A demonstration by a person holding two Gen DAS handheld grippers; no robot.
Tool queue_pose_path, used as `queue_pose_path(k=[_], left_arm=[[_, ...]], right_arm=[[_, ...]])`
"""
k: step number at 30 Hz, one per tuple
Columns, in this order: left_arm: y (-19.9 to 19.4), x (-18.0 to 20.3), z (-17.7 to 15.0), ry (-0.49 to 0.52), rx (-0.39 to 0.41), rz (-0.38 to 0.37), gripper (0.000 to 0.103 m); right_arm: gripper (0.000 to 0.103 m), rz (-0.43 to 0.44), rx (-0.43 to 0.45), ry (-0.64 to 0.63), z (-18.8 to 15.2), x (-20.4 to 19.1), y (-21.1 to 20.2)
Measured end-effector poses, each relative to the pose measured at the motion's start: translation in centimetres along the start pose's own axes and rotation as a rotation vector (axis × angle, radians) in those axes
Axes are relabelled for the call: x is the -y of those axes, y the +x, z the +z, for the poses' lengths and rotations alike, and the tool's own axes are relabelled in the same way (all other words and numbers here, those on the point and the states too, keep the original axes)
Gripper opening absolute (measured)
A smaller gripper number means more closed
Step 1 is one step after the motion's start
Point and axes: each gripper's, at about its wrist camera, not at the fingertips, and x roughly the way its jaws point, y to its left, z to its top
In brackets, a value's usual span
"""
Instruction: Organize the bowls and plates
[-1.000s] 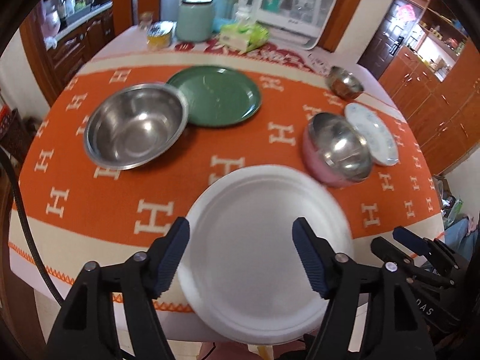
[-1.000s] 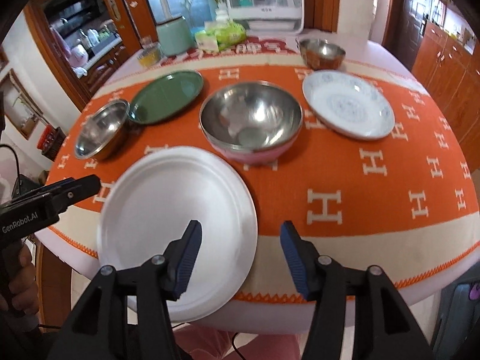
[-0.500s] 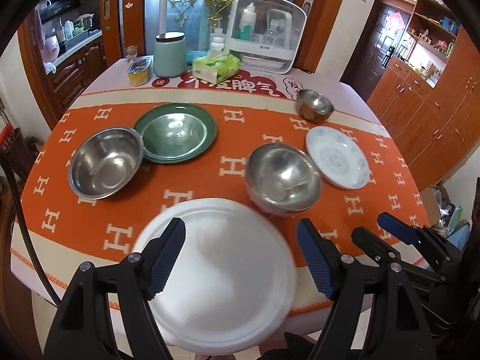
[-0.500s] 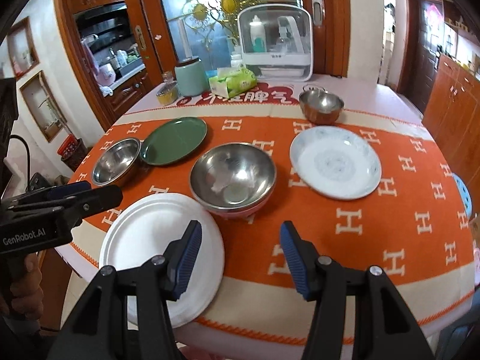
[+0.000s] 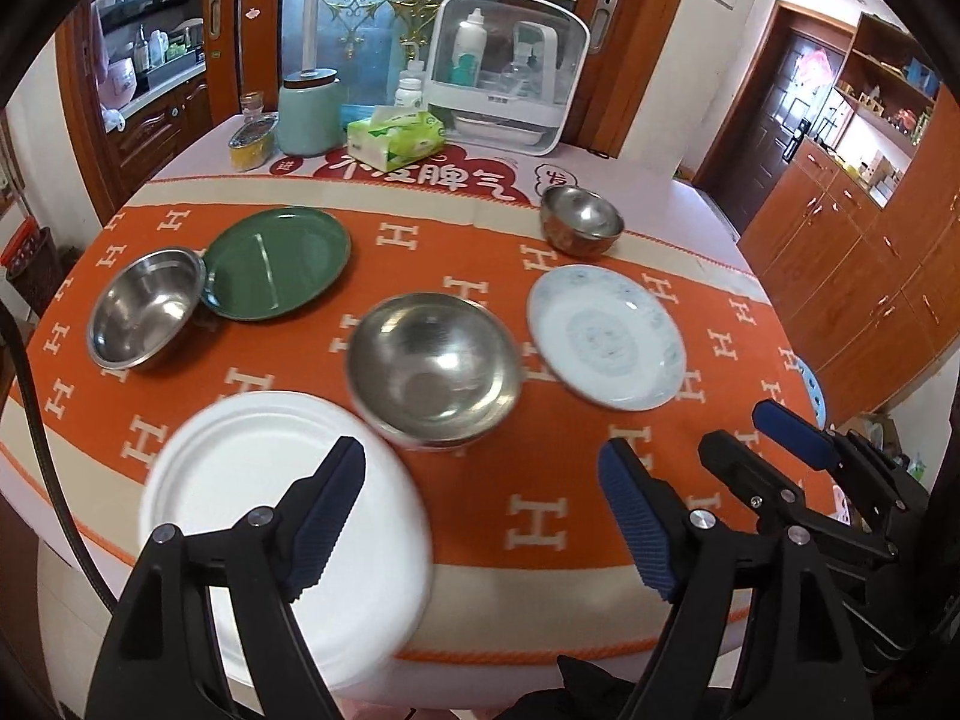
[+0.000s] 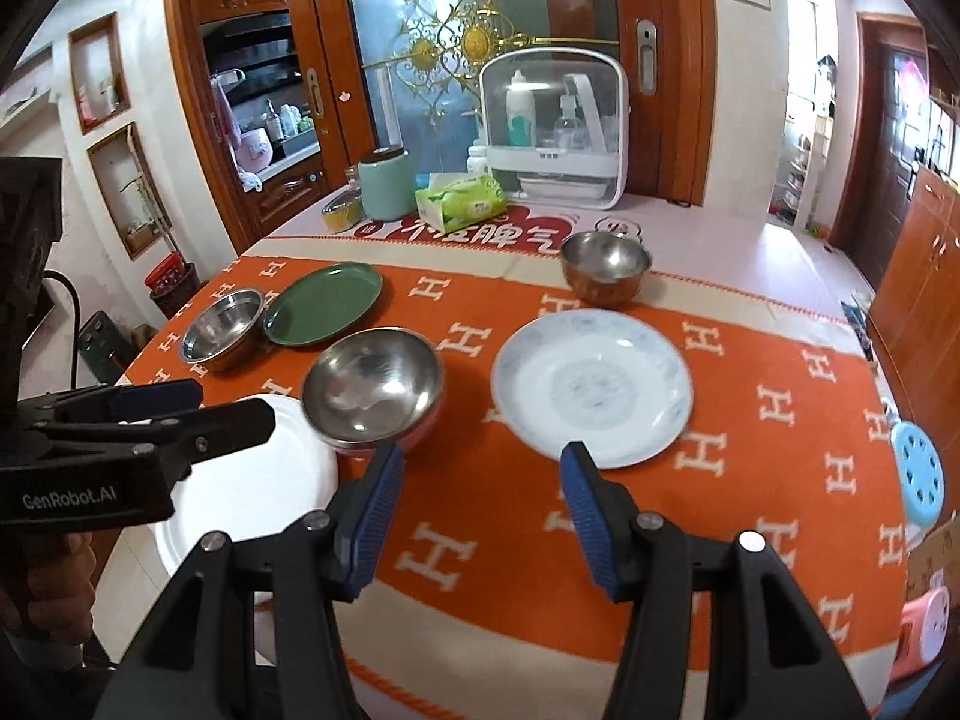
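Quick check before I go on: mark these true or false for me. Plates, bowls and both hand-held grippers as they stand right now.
1. The round green plate touches a steel bowl. True.
2. The white paper plate is stacked on the green plate. False: it lies alone at the near table edge.
3. Three steel bowls are on the table. True.
4. The right hand-held gripper holds the white-and-blue patterned plate. False: its jaws are empty.
5. The left hand-held gripper grips a bowl. False: it is empty, jaws opening.
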Motion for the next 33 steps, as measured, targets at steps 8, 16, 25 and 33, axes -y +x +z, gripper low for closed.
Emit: queue_pose_path(k=[8, 16, 25, 33], left_arm=[[1.7, 4.9, 0.1, -0.007, -0.009, 0.013, 0.079], [4.5, 8.0, 1.6, -0.030, -0.039, 0.024, 0.080], [9.2, 9.9, 3.4, -0.064, -0.091, 0.038, 0.080], [13.8, 9.7, 4.5, -0.116, -0.154, 0.061, 0.080]], right_arm=[[0.055, 0.036, 0.031, -0.017, 0.3, 4.8, -0.6], [0.063, 0.051, 0.045, -0.010, 1.0, 9.1, 0.3], [0.063, 0.077, 0.040, 0.041, 1.2, 13.4, 3.8], [0.063, 0.103, 0.016, 0.096, 0.4, 15.3, 7.1]])
